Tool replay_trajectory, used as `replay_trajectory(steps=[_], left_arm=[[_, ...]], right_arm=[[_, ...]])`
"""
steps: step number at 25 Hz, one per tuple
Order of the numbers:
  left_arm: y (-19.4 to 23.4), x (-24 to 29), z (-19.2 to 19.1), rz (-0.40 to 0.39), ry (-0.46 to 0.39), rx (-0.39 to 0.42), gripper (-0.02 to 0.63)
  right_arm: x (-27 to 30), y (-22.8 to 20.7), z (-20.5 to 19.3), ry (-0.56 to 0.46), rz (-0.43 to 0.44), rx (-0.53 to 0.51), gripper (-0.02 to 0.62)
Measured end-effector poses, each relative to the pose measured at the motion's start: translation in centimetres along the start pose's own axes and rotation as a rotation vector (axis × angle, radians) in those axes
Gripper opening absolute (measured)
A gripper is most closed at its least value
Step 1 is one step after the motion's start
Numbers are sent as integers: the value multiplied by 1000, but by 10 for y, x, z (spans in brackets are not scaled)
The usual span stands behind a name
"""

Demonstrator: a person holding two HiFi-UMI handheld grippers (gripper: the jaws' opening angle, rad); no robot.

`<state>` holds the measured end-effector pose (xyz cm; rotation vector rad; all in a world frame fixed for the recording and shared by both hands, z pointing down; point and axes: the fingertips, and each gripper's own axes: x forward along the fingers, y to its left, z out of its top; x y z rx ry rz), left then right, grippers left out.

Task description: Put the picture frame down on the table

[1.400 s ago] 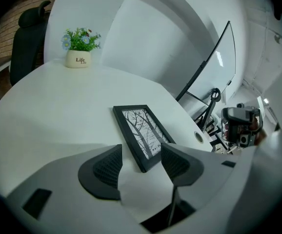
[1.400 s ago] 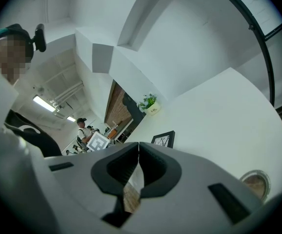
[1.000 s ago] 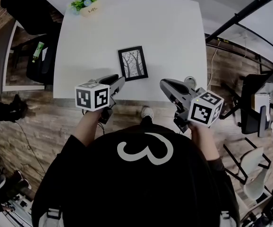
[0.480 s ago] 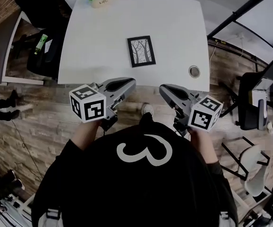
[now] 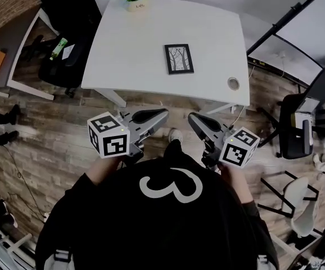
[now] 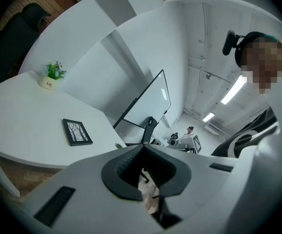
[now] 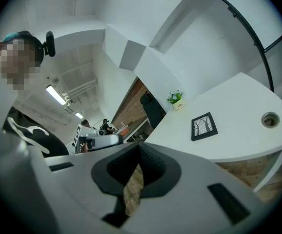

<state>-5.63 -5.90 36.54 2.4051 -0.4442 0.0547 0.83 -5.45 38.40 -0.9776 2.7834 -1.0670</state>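
Withdrawn since the earlier frames: left gripper (image 5: 162,113) and right gripper (image 5: 192,118), then clear of the table (image 5: 134,49) and over wooden floor (image 5: 67,145), lower centre. Both had jaws closed together, nothing held. Picture frame (image 5: 179,58): flat on the table, upper centre, well apart from both claws and ahead between them, long axis pointing away from the person; neither hand clearly nearer. Placement judged done.
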Motion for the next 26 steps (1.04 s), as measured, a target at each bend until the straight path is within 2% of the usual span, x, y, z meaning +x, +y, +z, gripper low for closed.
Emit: replay_trajectory(steps=[10, 17, 26], left_arm=[[-26, -37, -16, -1, -31, 43, 15], [-31, -50, -29, 38, -19, 90, 16], [-45, -55, -46, 29, 7, 116, 17]], right_arm=[[0, 49, -24, 5, 13, -59, 23], [-5, 62, -40, 9, 22, -60, 23], [-18, 74, -55, -7, 18, -46, 23]])
